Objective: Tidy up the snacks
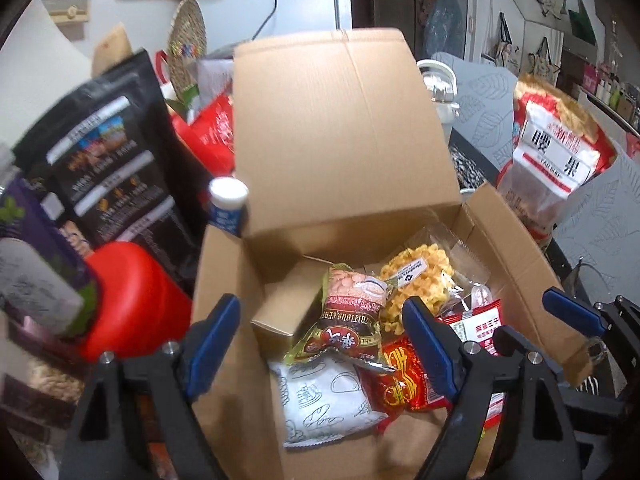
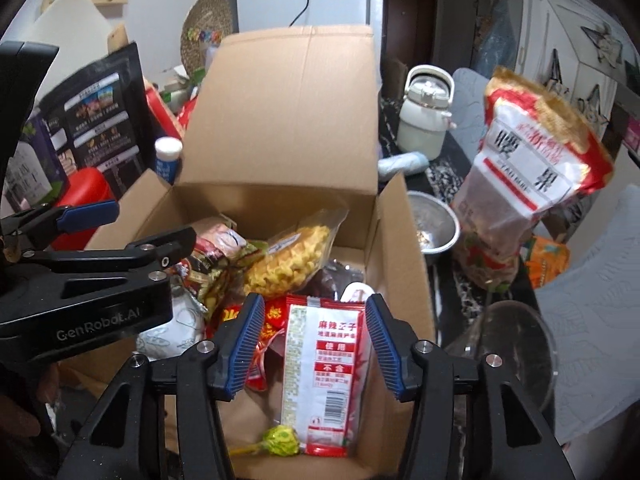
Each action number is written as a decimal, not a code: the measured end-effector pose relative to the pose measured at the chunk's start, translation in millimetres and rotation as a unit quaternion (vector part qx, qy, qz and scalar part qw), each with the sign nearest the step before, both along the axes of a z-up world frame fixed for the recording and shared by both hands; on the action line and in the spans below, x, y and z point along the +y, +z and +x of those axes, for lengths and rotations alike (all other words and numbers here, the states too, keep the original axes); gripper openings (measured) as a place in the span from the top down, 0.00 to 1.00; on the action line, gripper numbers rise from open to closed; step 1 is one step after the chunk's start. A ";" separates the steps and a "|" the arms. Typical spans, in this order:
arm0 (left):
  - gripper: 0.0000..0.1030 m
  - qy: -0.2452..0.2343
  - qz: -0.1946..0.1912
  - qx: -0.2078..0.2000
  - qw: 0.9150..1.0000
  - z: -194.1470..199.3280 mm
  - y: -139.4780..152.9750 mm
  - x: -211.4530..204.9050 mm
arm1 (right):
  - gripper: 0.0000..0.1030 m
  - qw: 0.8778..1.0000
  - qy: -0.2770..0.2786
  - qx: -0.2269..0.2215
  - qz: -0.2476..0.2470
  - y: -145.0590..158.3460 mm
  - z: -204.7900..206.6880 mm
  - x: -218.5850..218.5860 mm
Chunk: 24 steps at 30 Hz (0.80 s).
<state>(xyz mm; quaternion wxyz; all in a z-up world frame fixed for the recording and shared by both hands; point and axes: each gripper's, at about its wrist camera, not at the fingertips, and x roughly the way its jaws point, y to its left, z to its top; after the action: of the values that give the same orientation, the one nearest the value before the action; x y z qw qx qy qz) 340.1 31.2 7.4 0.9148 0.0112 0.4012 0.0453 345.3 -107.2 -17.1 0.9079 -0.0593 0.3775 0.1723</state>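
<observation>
- Open brown cardboard box (image 2: 280, 128), frame centre, is already holding several snack packets, among them a clear bag of yellow puffs (image 2: 290, 258).
- Right gripper (image 2: 316, 346) is sitting wide around a red-and-white sachet (image 2: 322, 376), not clamping.
- Left gripper (image 1: 320, 346) is wide, empty.
- Large red-and-white nut bag (image 2: 528, 168), upper right, is standing outside the box; judging 1 or more items left.

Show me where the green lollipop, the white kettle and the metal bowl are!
green lollipop (image 2: 282, 440), right wrist view, on its wrapped head
white kettle (image 2: 425, 120), right wrist view, on its body
metal bowl (image 2: 434, 220), right wrist view, on its inside

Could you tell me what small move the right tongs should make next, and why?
Probably lift out and swing right toward the big red-and-white bag: the right tongs gape over a packet already in the box, and that bag stands outside.
</observation>
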 end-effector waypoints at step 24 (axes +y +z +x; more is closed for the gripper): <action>0.19 -0.012 -0.006 -0.128 0.992 -143.4 121.0 -6.5 | 0.29 0.989 -0.011 -0.141 0.041 118.7 -129.5 -30.0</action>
<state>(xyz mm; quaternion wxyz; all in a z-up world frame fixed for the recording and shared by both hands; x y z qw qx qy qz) 196.7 24.7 128.4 0.9592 0.0050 0.2807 0.0331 215.8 -137.3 101.6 0.9556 -0.0412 0.2386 0.1676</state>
